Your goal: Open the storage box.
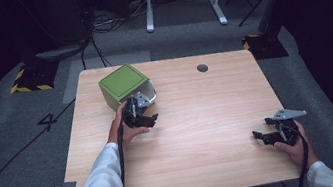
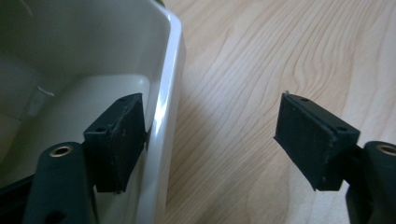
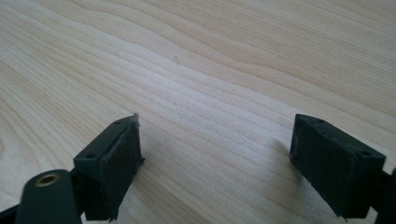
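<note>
A green box (image 1: 121, 84) with a white inside lies at the back left of the wooden table (image 1: 201, 133). My left gripper (image 1: 144, 113) is at its open side. In the left gripper view the gripper (image 2: 212, 107) is open and straddles the white rim (image 2: 164, 88). One finger (image 2: 119, 140) is inside the box against the wall. The other finger is outside, over bare wood. My right gripper (image 1: 263, 130) rests low near the table's front right. It (image 3: 218, 123) stands open with only wood grain between its fingers.
A dark round cable hole (image 1: 202, 68) sits in the tabletop at the back centre. Behind the table are white frame legs (image 1: 150, 22), floor cables (image 1: 96, 44) and yellow-and-black striped stand bases (image 1: 31, 80). A cable (image 1: 4, 169) crosses the floor on the left.
</note>
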Available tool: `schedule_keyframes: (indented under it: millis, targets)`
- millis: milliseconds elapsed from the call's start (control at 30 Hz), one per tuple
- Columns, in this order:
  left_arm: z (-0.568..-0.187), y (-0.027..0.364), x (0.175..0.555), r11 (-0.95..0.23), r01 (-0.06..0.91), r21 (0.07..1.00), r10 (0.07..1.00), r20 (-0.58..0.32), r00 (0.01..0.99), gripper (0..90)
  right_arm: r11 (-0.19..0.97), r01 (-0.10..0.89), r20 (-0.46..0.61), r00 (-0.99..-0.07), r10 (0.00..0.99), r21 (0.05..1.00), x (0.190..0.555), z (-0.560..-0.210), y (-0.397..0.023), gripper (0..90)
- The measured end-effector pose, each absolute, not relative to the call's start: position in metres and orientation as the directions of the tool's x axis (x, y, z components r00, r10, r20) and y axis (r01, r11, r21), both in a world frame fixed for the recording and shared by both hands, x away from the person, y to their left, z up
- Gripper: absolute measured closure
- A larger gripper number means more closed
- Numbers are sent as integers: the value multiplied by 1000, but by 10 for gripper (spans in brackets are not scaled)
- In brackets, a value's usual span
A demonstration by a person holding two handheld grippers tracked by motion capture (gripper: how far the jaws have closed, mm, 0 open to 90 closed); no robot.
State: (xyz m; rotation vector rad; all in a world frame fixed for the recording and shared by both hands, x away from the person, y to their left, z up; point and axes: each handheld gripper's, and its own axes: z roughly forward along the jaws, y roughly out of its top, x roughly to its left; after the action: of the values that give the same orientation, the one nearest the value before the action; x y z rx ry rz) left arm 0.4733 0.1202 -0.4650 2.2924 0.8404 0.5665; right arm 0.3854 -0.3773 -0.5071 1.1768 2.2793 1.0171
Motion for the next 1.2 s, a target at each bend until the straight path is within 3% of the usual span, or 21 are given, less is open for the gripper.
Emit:
schedule_keyframes:
  millis: [167,233,267,333,667,1200]
  targets:
    - [-469,119,475,-634,434,640,694,223,685,319,388,542,-4,-579,815,746,385,-507,-377,164]
    - [-468,119,474,-639,426,640,691,234,684,401,390,541,-6,-579,815,745,385,-507,-377,164]
    - [-468,119,473,-640,423,641,689,236,685,401,390,541,-6,-579,815,745,385,-507,-377,164]
    - [-466,118,471,-656,415,630,682,261,683,510,389,542,-5,-579,815,745,385,-507,-377,164]
    - [-459,114,464,-693,363,623,635,289,716,711,390,541,-6,-579,815,745,385,-507,-377,164]
    - [-454,103,451,-704,341,623,584,234,777,779,390,541,-5,-579,815,745,385,-507,-377,164]
